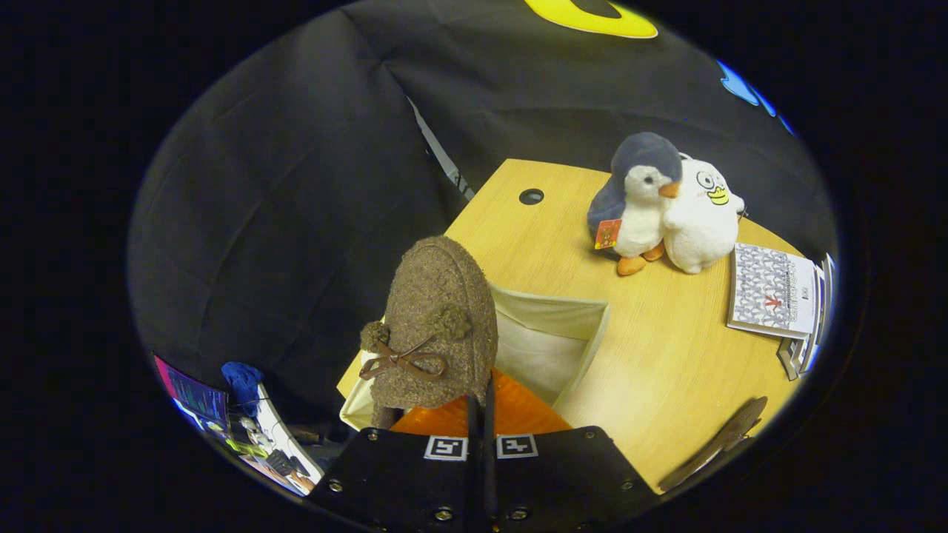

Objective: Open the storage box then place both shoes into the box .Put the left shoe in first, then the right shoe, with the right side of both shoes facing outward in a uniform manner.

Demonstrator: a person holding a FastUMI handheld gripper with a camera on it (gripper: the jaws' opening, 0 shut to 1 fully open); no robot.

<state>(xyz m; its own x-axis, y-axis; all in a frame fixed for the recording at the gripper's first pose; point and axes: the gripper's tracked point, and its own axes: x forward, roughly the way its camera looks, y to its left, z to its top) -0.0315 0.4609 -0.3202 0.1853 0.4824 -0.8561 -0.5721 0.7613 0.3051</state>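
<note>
Brown woolly shoe [435, 326] hangs toe-up from the clenched tongs [480, 414], gripped by its heel edge above the open storage box [552, 340] on the table [666, 370]; such a thin pinch might slip.

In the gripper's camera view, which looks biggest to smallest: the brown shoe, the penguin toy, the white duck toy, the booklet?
1. Brown shoe, held in the closed gripper, so nearness inflates it.
2. Penguin toy and white duck toy: too alike to rank.
3. Booklet, about their size too, flattened at the lens edge.
</note>
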